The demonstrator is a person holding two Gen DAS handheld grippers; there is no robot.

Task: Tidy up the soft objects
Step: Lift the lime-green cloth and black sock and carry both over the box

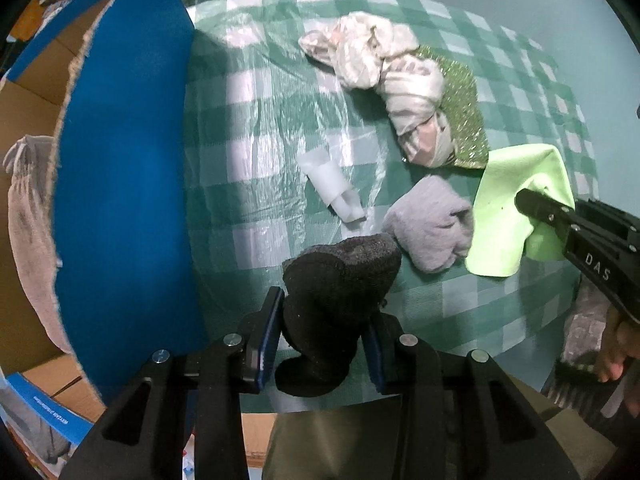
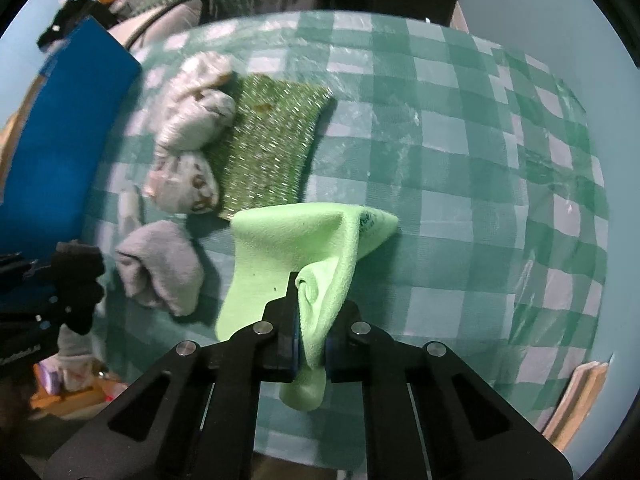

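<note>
Under us lies a checked tablecloth [image 2: 460, 184]. Our left gripper [image 1: 320, 332] clamps a black sock [image 1: 336, 292]; our right gripper [image 2: 310, 332], marked "DAS", pinches a green cloth [image 2: 288, 248]. Beside it lies a grey sock [image 2: 160, 268].

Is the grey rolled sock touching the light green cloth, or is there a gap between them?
Cannot tell. In the left wrist view the grey sock meets the green cloth edge to edge; in the right wrist view shadow hides any gap.
</note>
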